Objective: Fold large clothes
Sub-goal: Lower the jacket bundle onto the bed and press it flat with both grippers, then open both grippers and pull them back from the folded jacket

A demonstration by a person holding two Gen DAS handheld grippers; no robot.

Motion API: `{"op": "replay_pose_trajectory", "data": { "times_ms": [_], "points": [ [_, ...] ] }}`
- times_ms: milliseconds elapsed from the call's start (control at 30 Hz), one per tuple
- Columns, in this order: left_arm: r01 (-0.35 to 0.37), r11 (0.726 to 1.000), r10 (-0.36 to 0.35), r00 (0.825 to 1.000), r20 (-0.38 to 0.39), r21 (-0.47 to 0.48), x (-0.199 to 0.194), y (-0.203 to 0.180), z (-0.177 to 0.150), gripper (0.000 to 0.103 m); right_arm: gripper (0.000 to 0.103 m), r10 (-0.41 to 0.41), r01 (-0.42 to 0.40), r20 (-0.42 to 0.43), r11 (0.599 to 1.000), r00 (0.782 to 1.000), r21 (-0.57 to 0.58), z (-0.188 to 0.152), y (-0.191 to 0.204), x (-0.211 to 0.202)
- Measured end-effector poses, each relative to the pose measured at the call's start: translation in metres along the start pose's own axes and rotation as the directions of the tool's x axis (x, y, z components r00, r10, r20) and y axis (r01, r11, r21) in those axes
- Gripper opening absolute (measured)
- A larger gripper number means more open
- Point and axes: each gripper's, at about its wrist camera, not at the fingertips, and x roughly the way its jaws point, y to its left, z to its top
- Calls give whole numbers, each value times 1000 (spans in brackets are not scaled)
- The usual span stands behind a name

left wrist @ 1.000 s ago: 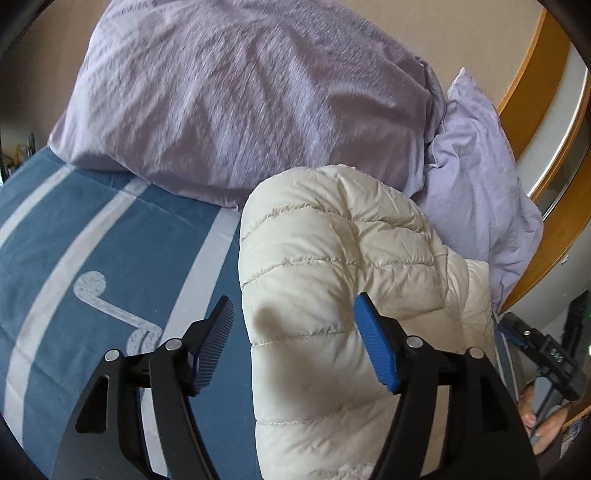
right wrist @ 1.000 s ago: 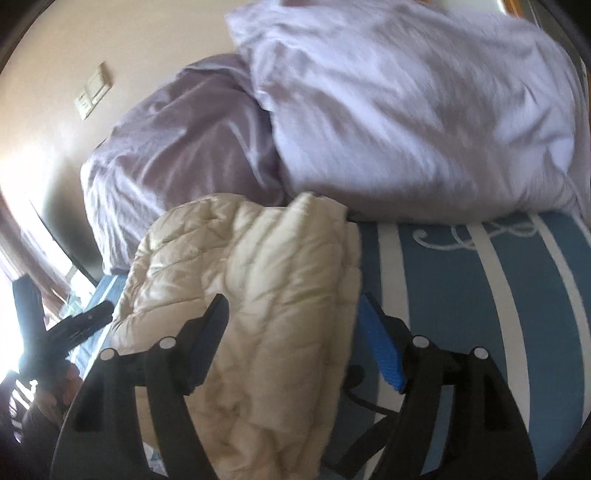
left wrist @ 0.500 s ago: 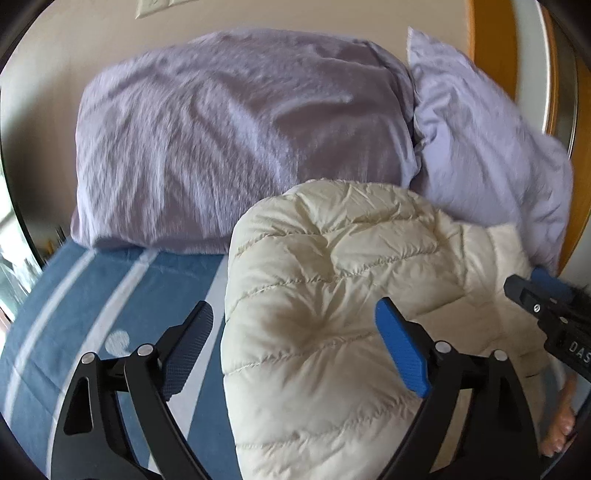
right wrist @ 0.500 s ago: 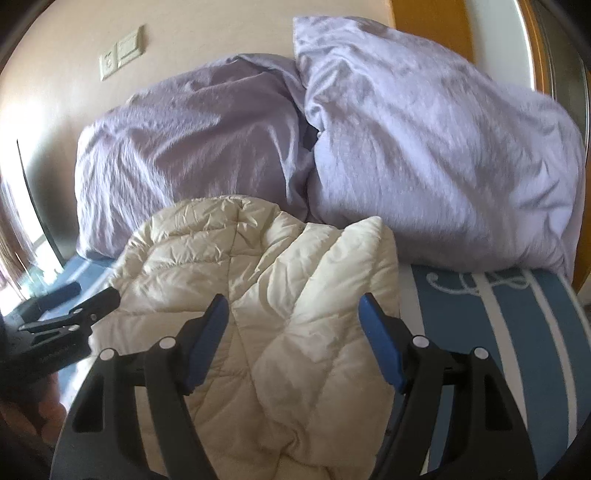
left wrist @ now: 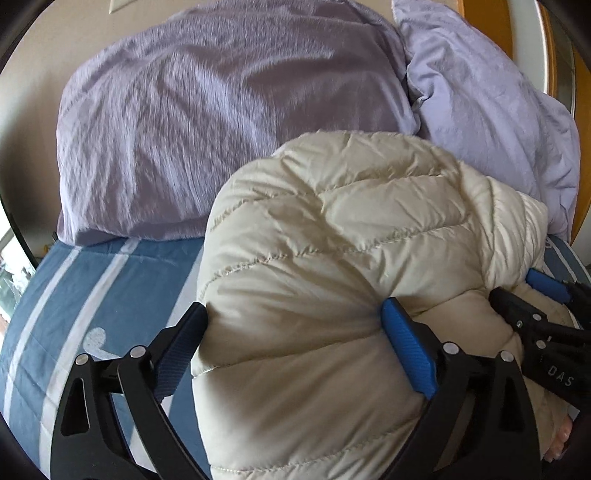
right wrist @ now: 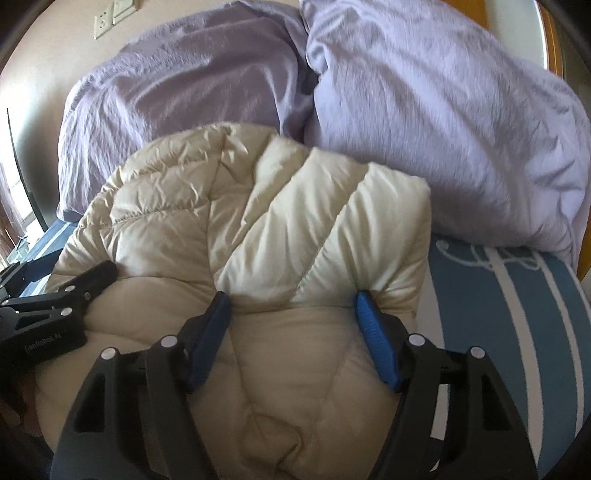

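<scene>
A puffy cream jacket was bunched up in a soft heap on a blue bed cover with white stripes. The jacket was pushed right up against two purple pillows at the top of the bed. The left gripper was held wide open, and a fat roll of the jacket was pressed between its two fingers. It could not be told if the roll was really gripped or only touched. The right gripper was also held wide open, with its blue pads pushed into a bulge of the jacket. Each gripper was seen from the other camera, at the jacket's side. A wall switch was seen above the pillows.
</scene>
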Motion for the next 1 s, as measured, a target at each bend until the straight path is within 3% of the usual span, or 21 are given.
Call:
{"op": "replay_pose_trajectory", "data": {
  "times_ms": [667,733,800,1000],
  "points": [
    [-22,1000,22,999,-34,15,18,-1,-5,101,73,69,-65,-62,996,996,69,-4,-7,21],
    [-14,1000,15,999,-30,17,8,1,-7,100,78,78,-74,-62,995,995,74,-3,-9,12],
    [-16,1000,16,1000,-19,27,-4,3,-11,100,90,68,-63,-61,995,996,79,-4,-14,0],
    [-17,998,16,1000,17,56,-58,19,-31,100,100,59,-54,-64,996,996,74,-16,-20,-50]
  ]
}}
